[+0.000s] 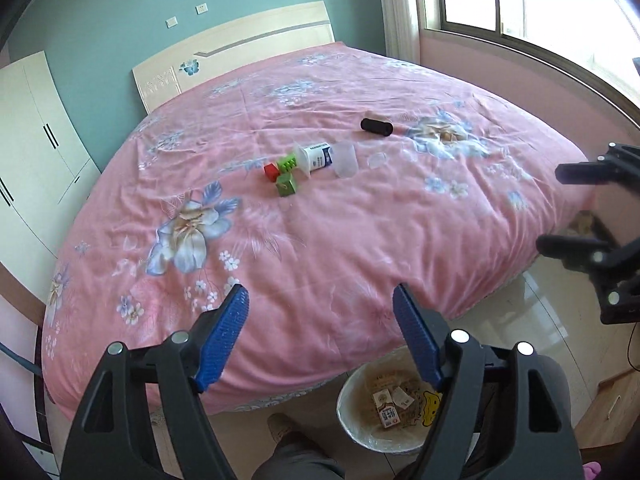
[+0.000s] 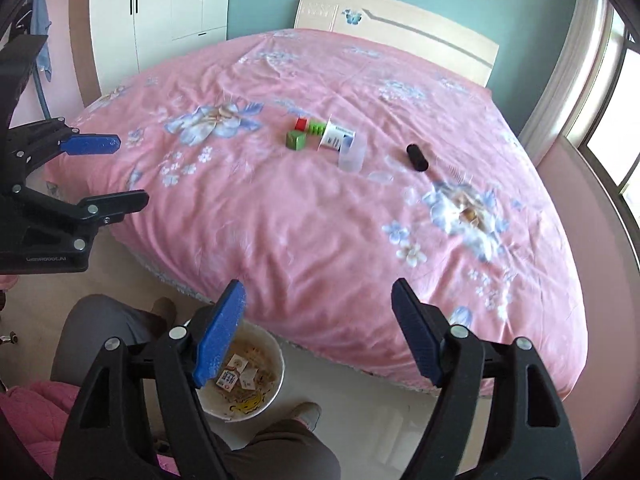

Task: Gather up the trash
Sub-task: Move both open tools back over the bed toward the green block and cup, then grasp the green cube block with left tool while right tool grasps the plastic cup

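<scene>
On the pink floral bed (image 1: 320,240) lie small toy blocks (image 1: 282,174), a white carton (image 1: 316,157), a clear plastic cup (image 1: 346,159) and a black cylinder (image 1: 376,126), left to right. The white round bin (image 1: 352,412) stands on the floor before the bed, cartons in it.

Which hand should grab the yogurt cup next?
Probably right: the yogurt cup lies nearer the centreline ahead of the right tongs. The left tongs are open too, so the edge is slight.

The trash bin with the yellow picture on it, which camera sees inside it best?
The left wrist view. There the trash bin sits open beside the left gripper, with its rim and the wrappers inside mostly showing. In the right wrist view, a blue finger of the right gripper covers part of the bin.
</scene>
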Tool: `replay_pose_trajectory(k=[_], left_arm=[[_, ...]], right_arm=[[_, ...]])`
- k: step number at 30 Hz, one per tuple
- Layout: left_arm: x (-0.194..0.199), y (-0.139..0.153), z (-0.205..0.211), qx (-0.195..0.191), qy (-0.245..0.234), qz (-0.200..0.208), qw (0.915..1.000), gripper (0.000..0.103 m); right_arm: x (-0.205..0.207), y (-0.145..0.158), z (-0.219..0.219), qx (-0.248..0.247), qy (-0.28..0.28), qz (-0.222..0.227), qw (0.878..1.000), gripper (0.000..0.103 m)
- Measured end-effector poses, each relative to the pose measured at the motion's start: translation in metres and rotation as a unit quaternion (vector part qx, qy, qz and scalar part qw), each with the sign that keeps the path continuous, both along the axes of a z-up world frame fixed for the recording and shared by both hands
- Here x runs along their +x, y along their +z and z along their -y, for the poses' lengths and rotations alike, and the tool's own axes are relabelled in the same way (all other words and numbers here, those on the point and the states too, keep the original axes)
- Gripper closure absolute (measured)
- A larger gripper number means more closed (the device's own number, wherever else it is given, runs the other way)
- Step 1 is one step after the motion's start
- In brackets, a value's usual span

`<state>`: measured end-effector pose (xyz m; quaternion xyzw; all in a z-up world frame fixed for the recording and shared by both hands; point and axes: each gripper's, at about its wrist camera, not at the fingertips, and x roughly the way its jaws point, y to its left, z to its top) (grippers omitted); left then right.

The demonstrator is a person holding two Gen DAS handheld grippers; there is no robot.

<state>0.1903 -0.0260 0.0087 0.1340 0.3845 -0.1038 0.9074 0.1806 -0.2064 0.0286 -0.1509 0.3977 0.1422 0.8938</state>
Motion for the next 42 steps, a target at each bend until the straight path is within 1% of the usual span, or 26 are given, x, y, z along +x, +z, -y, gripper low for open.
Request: replay_pose_trajectory(k=[2,4,8,12,16,20,24,26,30,37,42], left_arm=[[0.013,0.007,-0.003,-0.002,0.006,0.003,1.0,0.026],[0.028,0.013,-0.005,-0.005,0.011,0.004,0.9999,0.026],[0.059,0.018,-0.008,-0.017,0.023,-0.001,0.9996,0.024],[0.093,0.013,-0.009,-0.021,0.035,-0.01,0.9991,0.024],[0.131,0.0,-0.008,-0.02,0.045,-0.027,0.9984,0.024],[0.167,-0.017,-0.009,-0.02,0.053,-0.047,0.9973,0.024],[0.203,-0.043,-0.009,-0.026,0.056,-0.077,0.9951,0.024],[0.221,-0.057,-0.008,-0.025,0.055,-0.087,0.9944,0.024],[0.254,-0.082,-0.006,-0.037,0.05,-0.111,0.9918,0.024],[0.306,-0.119,-0.004,-0.049,0.05,-0.132,0.9888,0.024],[0.331,-0.136,-0.004,-0.059,0.048,-0.134,0.988,0.024]], right_arm=[[0.009,0.012,-0.002,0.0,0.001,0.014,1.0,0.028],[0.02,0.022,-0.002,-0.001,0.002,0.027,1.0,0.025],[0.044,0.032,-0.002,-0.004,0.001,0.042,0.999,0.025],[0.073,0.033,-0.001,0.001,-0.001,0.039,0.999,0.025],[0.103,0.024,-0.001,0.006,0.0,0.028,1.0,0.025],[0.133,0.007,-0.002,0.005,0.004,0.015,1.0,0.025],[0.166,-0.014,-0.003,0.01,0.005,-0.001,1.0,0.025],[0.183,-0.028,-0.002,0.015,0.005,-0.012,1.0,0.025],[0.22,-0.057,-0.002,0.021,0.004,-0.035,0.999,0.025],[0.284,-0.112,-0.01,0.028,0.012,-0.065,0.997,0.025],[0.322,-0.145,-0.021,0.028,0.028,-0.068,0.997,0.025]])
